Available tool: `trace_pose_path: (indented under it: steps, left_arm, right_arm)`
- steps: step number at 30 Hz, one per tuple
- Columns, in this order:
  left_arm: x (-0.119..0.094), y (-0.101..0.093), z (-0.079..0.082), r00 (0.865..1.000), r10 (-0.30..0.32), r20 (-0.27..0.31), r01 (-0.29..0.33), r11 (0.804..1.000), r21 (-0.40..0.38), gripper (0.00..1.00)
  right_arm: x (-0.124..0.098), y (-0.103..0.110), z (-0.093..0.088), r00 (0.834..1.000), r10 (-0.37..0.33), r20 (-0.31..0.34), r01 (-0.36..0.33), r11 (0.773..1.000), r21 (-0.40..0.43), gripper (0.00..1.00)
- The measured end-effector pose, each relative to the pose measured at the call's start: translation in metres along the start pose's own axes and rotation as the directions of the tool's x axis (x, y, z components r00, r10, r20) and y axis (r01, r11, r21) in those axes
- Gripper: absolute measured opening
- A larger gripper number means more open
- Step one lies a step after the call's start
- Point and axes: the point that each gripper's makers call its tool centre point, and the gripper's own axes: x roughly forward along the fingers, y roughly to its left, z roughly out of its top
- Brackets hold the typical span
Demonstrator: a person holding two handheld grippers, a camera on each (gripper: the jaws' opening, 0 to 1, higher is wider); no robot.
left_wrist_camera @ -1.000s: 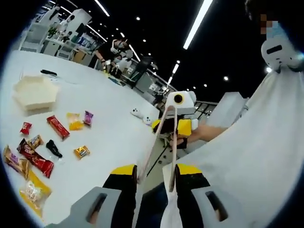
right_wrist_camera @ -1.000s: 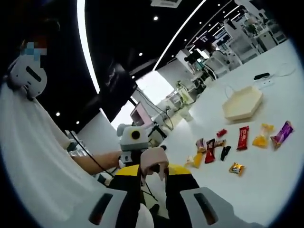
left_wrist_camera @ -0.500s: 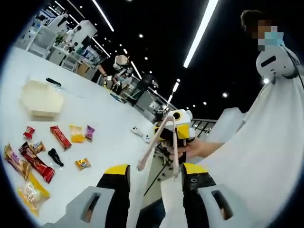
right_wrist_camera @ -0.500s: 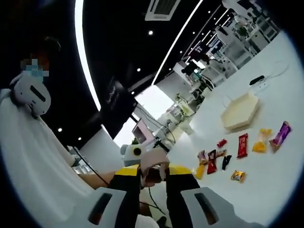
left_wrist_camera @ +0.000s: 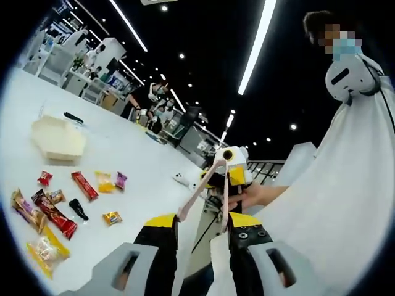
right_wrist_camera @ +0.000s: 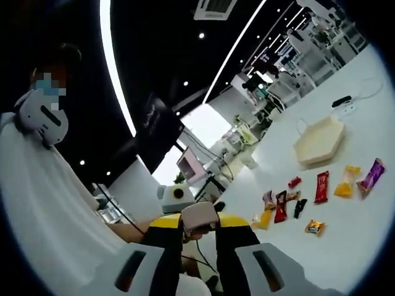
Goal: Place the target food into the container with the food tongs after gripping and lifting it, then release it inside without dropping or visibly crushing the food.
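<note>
Fingers of the right gripper [right_wrist_camera: 199, 237] are closed on the hinged end of pinkish food tongs [right_wrist_camera: 199, 217], seen end-on between its yellow-tipped jaws. In the left gripper view the same tongs [left_wrist_camera: 207, 188] reach from that distant gripper toward the camera, their two arms spread apart and their tips ending just above the left gripper [left_wrist_camera: 199, 233]. Whether its fingers touch the tong arms or merely flank them cannot be told; they stand at a narrow gap. Both tools are raised off the edge of the white counter [right_wrist_camera: 364, 228], so the tongs likely need carrying down to the snacks first. A good approach would lower the tips around one small packet and squeeze gently, enough to lift without denting it. Farther out on the counter lie scattered wrapped snacks, among them a red bar [right_wrist_camera: 321, 186], a purple packet [right_wrist_camera: 371, 177] and a gold-wrapped candy [right_wrist_camera: 315, 227]. Beyond them sits the pale hexagonal container [right_wrist_camera: 318, 141], apparently empty, well apart from the tongs.
</note>
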Motion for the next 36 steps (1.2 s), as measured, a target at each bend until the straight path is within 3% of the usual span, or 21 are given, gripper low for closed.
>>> trace_pose_path:
  steps: [9,13,18,27,32,36]
  left_arm:
    - [0.003,-0.002,0.009,0.998,0.010,0.065,-0.011,1.000,0.020,0.31]
    - [0.007,-0.004,0.013,0.992,-0.004,0.124,0.006,1.000,-0.012,0.32]
    - [0.006,-0.004,0.018,0.985,-0.011,0.170,0.018,0.999,-0.038,0.32]
    - [0.006,-0.007,0.016,0.989,-0.024,0.149,0.030,0.999,-0.037,0.43]
    - [0.008,-0.009,0.015,0.988,-0.030,0.154,0.034,0.999,-0.023,0.31]
    - [0.008,-0.009,0.023,0.979,-0.025,0.204,0.038,0.997,-0.060,0.29]
  right_arm:
    - [-0.004,0.002,0.005,0.999,0.019,0.036,-0.020,0.999,0.042,0.19]
    - [-0.002,0.004,-0.004,1.000,0.024,0.018,-0.024,0.999,0.043,0.19]
    - [-0.008,0.002,0.002,0.996,0.029,0.083,-0.037,0.995,0.092,0.19]
    - [-0.008,0.002,0.008,0.994,0.031,0.104,-0.041,0.994,0.099,0.19]
    - [-0.005,0.006,0.008,0.993,0.049,0.109,-0.062,0.991,0.115,0.19]
    - [-0.008,0.005,0.010,0.989,0.047,0.139,-0.066,0.989,0.132,0.19]
